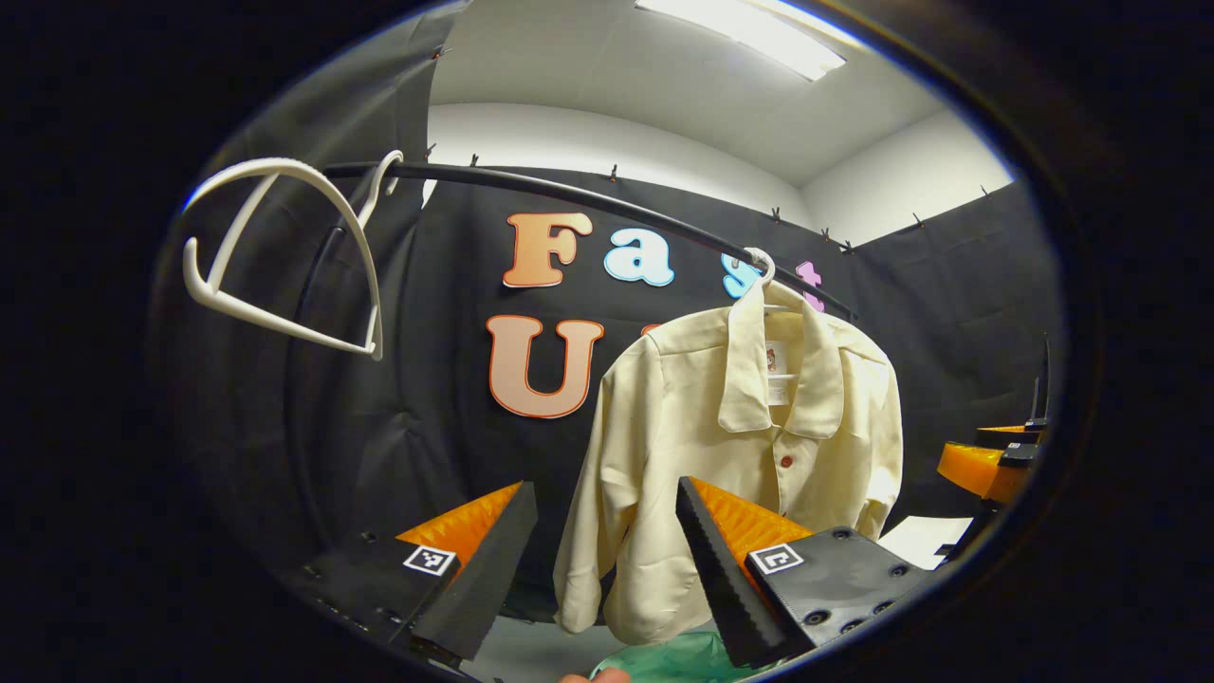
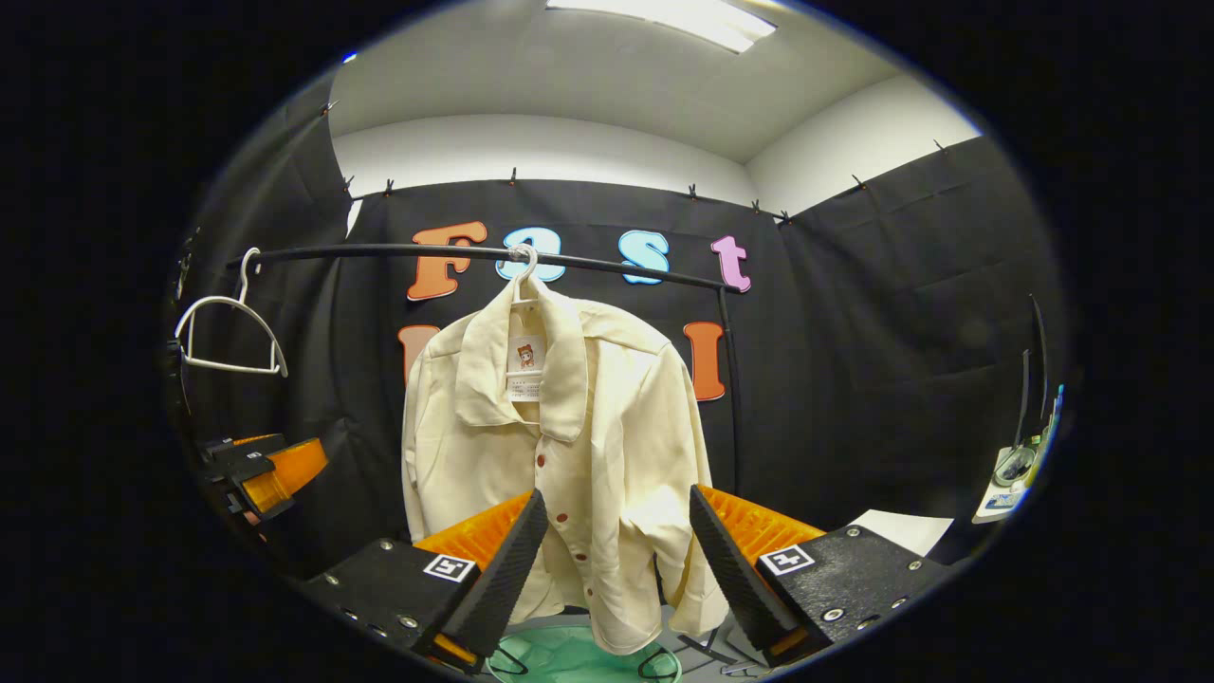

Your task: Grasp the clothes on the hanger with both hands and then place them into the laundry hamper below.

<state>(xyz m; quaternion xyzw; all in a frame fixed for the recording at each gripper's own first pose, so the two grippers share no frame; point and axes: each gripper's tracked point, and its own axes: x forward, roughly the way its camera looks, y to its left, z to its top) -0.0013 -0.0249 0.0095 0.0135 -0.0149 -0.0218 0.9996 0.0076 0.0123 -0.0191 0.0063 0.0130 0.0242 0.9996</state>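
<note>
- In the left gripper view, the left gripper (image 1: 607, 560) stands nearest, its two black-and-orange fingers spread wide apart with nothing between them.
- In the right gripper view, the right gripper (image 2: 616, 569) is likewise spread open and holds nothing; the shirt's lower front shows through the gap between its fingers, farther off and not touched.
- Below the fingers a pale green laundry hamper (image 2: 579, 659) sits directly under the shirt; in the left gripper view its green rim (image 1: 683, 656) is partly cut off, so its shape is hard to make out.
- The left gripper also shows at the left edge of the right gripper view (image 2: 270, 474), low and well apart from the shirt.
- The right gripper shows at the right edge of the left gripper view (image 1: 991, 465), beside the shirt's sleeve but clear of it.
- The cream shirt (image 2: 555, 446) with red buttons hangs on a white hanger (image 2: 524, 270), collar up, sleeves drooping; in the left gripper view the shirt (image 1: 749, 455) lies right of centre.
- That hanger hooks over a black rail (image 2: 427, 252) running across the booth.
- A bare white hanger (image 1: 285, 256) hangs tilted on the rail's left end, well apart from the shirt.
- Behind all is the black cloth wall (image 2: 901, 332), with a ceiling light (image 1: 744, 33) above.
</note>
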